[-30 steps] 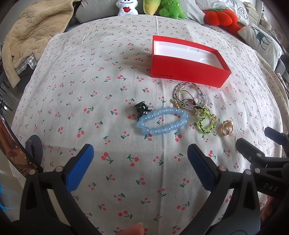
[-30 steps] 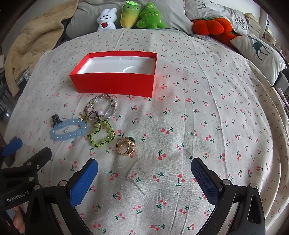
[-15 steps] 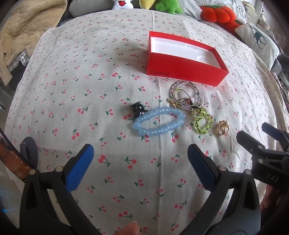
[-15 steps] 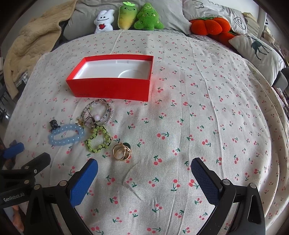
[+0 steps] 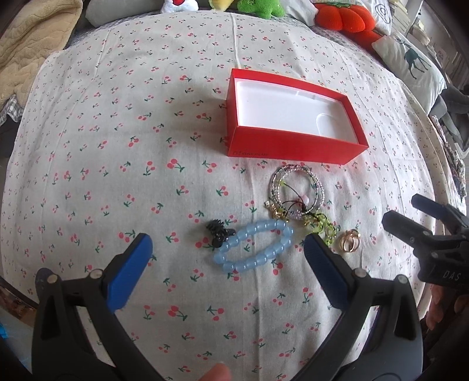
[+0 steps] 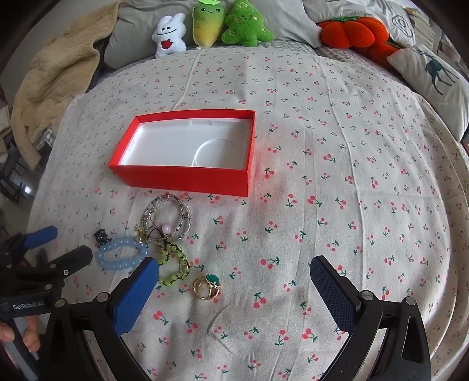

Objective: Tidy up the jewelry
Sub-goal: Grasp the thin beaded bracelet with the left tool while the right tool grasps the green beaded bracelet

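An open red box [image 5: 293, 149] with a white lining lies on the cherry-print bedspread; it also shows in the right wrist view [image 6: 181, 178]. In front of it lie a blue bead bracelet [image 5: 255, 246] [image 6: 120, 258], a small black clip [image 5: 218, 231] [image 6: 101, 236], silvery beaded bracelets [image 5: 296, 187] [image 6: 167, 217], a green bead bracelet [image 5: 325, 227] [image 6: 176, 263] and gold rings [image 5: 350, 240] [image 6: 208, 287]. My left gripper [image 5: 225, 272] is open, just short of the blue bracelet. My right gripper [image 6: 231, 290] is open, with the rings between its fingers.
Plush toys [image 6: 211, 26], an orange pumpkin cushion [image 6: 351, 32] and a deer pillow [image 6: 433, 76] line the far edge of the bed. A beige blanket [image 6: 49, 79] hangs at the far left. Each gripper shows at the edge of the other's view.
Both grippers have moved forward and down toward the jewelry. The box and bracelets now look larger and nearer. Nothing on the bed has shifted.
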Available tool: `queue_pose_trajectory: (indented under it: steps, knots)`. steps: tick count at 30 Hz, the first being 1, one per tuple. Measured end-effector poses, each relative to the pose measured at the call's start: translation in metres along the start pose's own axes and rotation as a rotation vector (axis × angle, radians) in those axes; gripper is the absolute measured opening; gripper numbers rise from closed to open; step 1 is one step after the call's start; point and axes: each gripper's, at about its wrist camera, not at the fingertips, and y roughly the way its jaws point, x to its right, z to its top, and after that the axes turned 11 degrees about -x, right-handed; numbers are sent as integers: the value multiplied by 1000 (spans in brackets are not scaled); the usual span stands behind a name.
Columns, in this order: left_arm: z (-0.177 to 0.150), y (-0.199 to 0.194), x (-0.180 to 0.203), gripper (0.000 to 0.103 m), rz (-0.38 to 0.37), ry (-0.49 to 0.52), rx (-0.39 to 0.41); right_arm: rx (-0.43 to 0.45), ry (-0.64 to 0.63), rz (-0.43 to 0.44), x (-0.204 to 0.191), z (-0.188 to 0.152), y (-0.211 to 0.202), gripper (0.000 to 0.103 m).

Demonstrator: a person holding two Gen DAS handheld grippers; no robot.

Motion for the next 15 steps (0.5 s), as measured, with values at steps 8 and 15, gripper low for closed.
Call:
queue_pose_trajectory:
  steps: [8,15]
  knots:
    - [30,27,1,50,-207,-37,-28,-19,96,159,25,17,23,90]
    - [47,49,15,28,-235,-25,-47,-44,111,197,35,25,39,74]
